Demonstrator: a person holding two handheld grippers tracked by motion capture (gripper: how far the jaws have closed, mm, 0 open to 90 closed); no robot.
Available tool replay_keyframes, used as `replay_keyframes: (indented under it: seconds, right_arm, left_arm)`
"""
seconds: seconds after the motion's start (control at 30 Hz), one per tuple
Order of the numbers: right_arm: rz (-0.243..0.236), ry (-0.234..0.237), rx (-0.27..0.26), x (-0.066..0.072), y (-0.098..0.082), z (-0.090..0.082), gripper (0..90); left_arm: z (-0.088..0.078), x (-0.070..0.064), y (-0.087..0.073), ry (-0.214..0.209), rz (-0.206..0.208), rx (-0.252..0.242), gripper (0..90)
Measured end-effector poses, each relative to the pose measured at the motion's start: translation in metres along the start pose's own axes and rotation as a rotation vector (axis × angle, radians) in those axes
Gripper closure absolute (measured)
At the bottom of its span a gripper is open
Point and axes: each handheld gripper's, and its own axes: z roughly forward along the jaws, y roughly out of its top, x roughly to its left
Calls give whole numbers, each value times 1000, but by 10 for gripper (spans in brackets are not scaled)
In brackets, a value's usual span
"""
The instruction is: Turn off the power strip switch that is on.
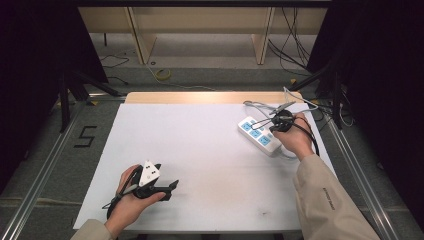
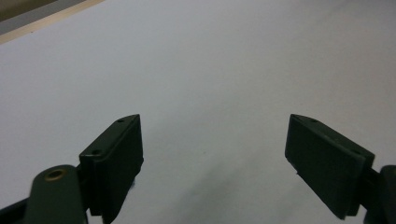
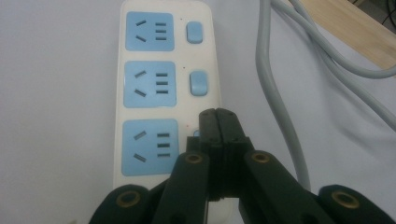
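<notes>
Right claw [image 3: 217, 122]: jaws closed together, empty, tips set on the nearest switch of the strip [image 3: 140, 116] lying under it on the bench [image 1: 200, 150]; step judged: pressing; next: lift clear.

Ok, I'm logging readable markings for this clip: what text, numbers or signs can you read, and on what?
"5": black figure on the floor left of the table.
Small lettering on the person's right sleeve: too small to read.
Power strip: no readable text or brand.
</notes>
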Motion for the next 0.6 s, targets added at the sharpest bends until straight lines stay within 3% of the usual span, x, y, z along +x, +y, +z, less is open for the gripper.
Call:
replay_keyframes:
  seconds: [0.6]
  right_arm:
    - [-3, 23, 42, -1, 7, 8, 900]
  left_arm:
    - [0, 0, 0, -3, -1, 2, 191]
